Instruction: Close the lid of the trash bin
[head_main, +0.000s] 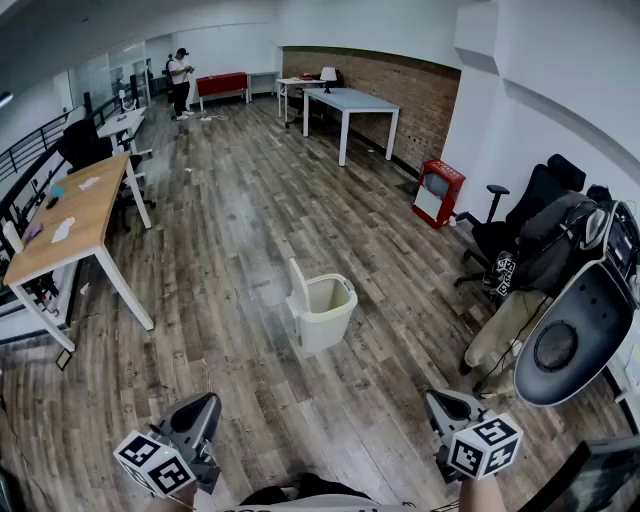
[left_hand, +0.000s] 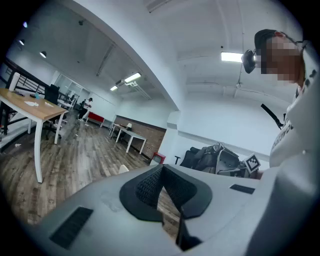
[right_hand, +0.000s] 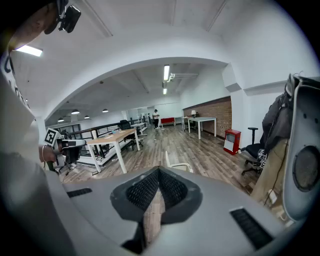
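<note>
The cream plastic trash bin (head_main: 332, 312) stands on the wooden floor (head_main: 240, 230) at 12 o'clock, well apart from the person. Its flat lid (head_main: 297, 281) is upright at its 9 o'clock side. The left hand-held gripper (head_main: 203, 408) and the right hand-held gripper (head_main: 441, 402) hang low with jaws together and empty, probably because the bin is not yet reachable.

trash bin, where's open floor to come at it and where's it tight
Open wood floor lies all round the trash bin: a wide strip between it and the wooden desk on the left, and bare boards on its near side. It is crowded on the right, where office chairs stand by the wall.
</note>
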